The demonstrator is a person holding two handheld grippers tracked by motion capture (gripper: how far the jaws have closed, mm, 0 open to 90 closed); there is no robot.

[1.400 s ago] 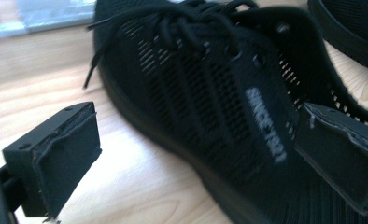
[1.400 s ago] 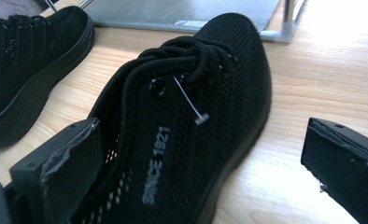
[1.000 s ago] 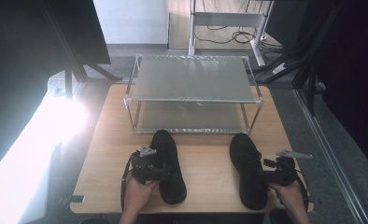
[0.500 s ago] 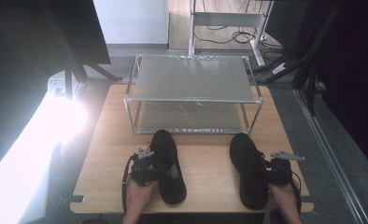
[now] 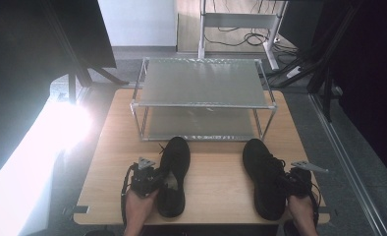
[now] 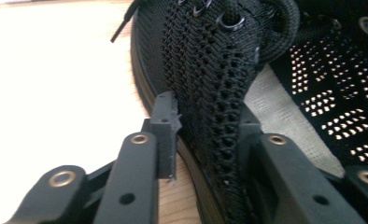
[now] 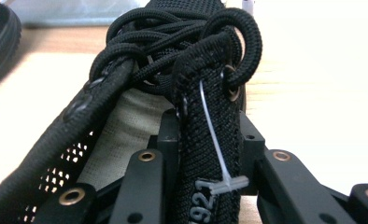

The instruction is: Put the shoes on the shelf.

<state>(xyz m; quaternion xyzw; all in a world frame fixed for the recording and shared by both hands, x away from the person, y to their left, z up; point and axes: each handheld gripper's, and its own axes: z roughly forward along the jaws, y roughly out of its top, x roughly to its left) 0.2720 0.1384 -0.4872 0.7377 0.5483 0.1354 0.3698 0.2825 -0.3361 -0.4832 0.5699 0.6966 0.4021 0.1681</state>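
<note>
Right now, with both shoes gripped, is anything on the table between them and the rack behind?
Nothing visible. The left shoe and right shoe sit just before the rack; bare table lies between, and both shelves look empty.

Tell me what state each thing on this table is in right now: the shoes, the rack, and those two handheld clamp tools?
Left shoe: flat on the table, laces tied, its side wall pinched.
Right shoe: flat on the table, laced, its collar wall pinched.
Left gripper: jaws have just been closing, now shut on the left shoe.
Right gripper: jaws have just been closing, now shut on the right shoe.
Shoe rack: upright, both shelves bare.
</note>
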